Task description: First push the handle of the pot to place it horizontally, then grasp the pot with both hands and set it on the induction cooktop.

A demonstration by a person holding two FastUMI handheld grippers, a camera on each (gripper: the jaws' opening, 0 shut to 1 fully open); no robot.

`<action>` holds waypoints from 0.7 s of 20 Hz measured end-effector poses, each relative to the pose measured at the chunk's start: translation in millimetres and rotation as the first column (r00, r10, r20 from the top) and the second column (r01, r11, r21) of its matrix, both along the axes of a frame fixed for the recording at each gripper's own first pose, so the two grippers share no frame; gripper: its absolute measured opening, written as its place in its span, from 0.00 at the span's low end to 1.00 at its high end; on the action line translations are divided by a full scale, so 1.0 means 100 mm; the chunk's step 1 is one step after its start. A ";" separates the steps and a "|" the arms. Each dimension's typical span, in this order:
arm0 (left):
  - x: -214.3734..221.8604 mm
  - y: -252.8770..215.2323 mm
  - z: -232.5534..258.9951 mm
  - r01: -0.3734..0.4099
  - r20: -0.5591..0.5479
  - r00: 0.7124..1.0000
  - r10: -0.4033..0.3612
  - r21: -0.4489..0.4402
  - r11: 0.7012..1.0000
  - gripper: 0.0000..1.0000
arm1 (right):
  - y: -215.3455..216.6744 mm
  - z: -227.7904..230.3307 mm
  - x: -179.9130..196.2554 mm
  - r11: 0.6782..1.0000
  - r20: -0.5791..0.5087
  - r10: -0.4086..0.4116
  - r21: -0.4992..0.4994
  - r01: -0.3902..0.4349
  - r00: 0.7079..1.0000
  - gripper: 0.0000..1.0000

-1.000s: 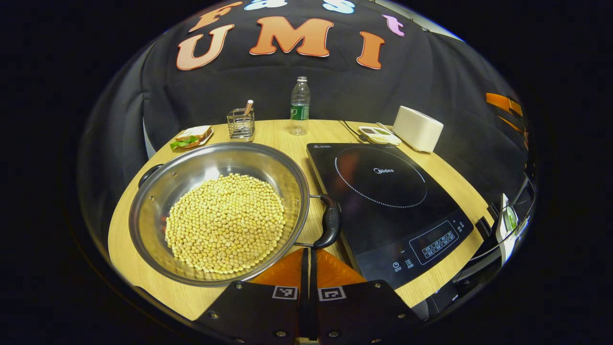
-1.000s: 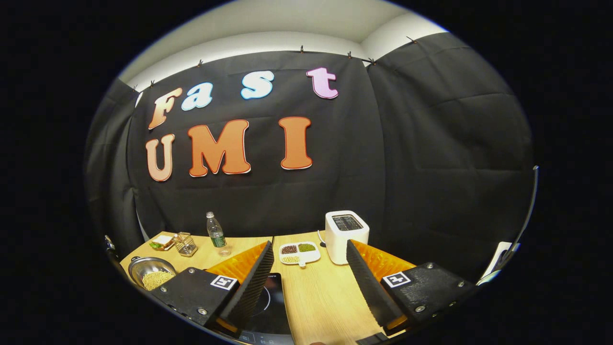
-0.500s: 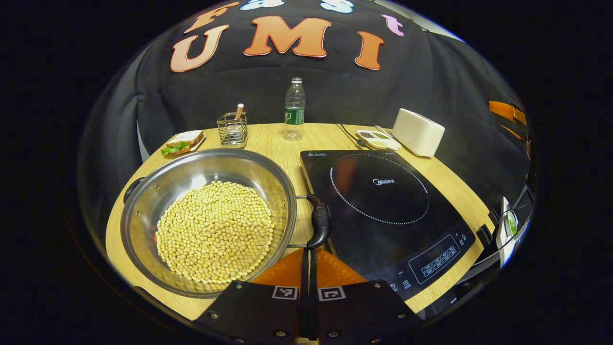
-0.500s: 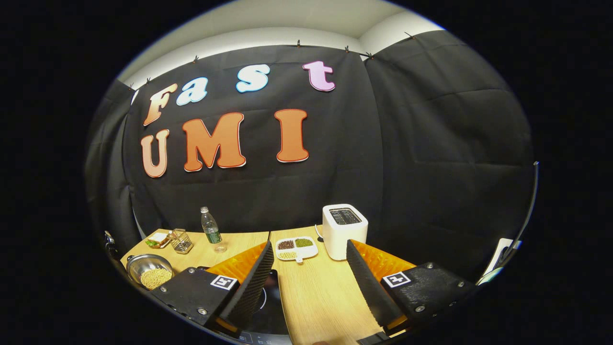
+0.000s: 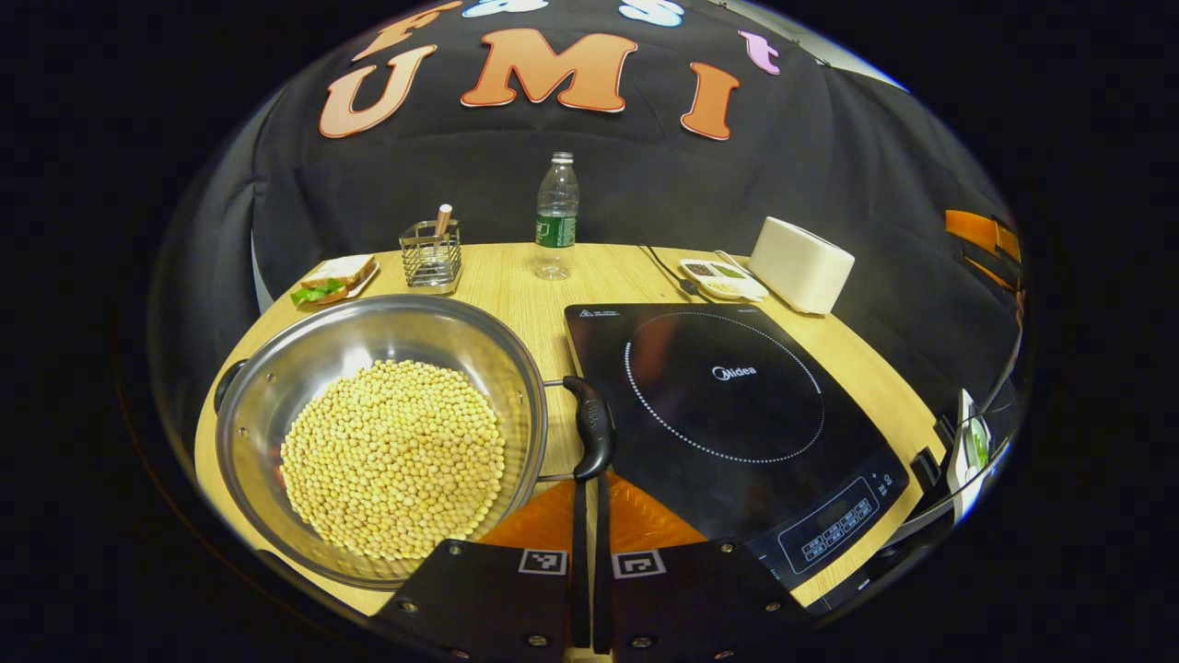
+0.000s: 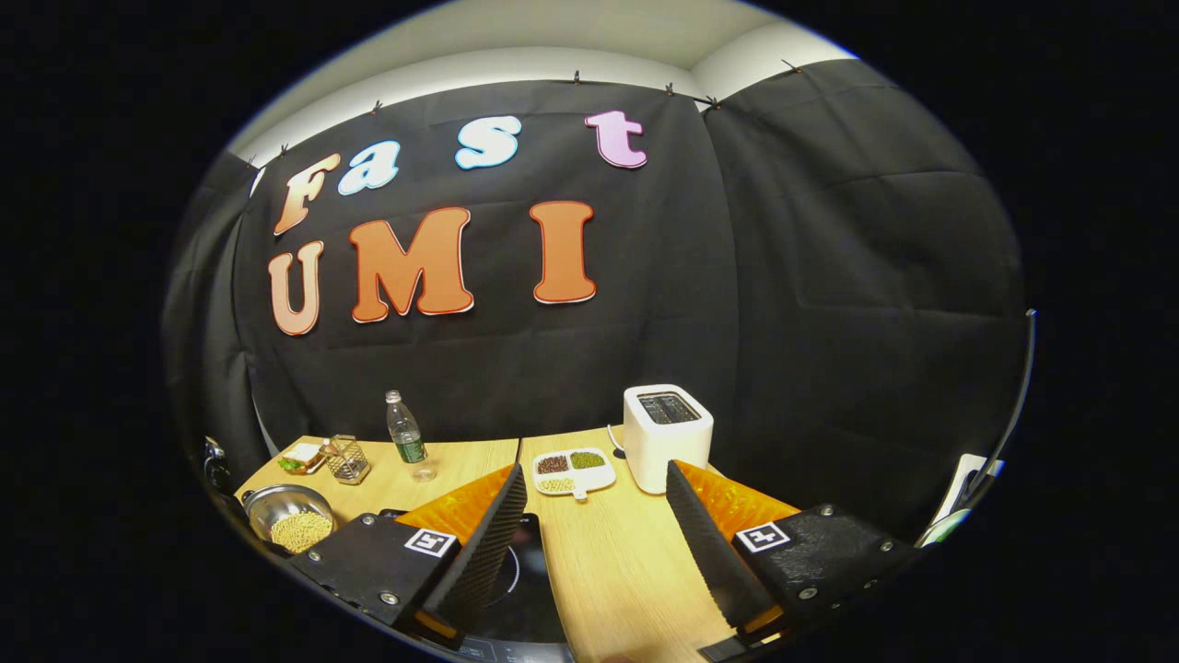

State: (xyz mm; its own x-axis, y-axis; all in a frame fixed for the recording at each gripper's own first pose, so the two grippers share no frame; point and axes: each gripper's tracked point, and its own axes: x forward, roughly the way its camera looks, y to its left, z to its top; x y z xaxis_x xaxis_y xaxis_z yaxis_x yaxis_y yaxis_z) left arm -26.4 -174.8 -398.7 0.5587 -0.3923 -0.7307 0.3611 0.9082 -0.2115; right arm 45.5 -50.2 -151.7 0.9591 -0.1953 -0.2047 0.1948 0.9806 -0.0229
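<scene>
Pot (image 5: 276, 368) handle (image 5: 592, 426) meets closed left tongs (image 5: 589, 483); right tongs (image 6: 594, 488) spread wide

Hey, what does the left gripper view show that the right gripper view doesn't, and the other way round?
Left gripper view: the left gripper, shut, with its tips close by the near black handle of the pot, plus the full ring of the cooktop. Right gripper view: the right gripper, open above the table, the slots on top of the toaster, and a pale wall above the cloth. Both: pot with beans, bottle, toaster, divided dish, cooktop.
</scene>
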 end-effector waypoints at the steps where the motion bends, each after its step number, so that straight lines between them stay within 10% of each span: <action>1: -0.01 0.02 0.03 -0.004 -0.002 1.000 0.004 -0.009 1.000 0.04 | 0.06 0.02 0.00 1.000 0.003 0.005 0.002 -0.005 1.000 0.95; 14: 0.15 1.00 0.92 -0.056 0.223 0.972 0.073 -0.082 0.995 0.05 | 1.22 -0.11 -0.07 0.995 -0.019 0.095 0.009 -0.095 0.995 1.00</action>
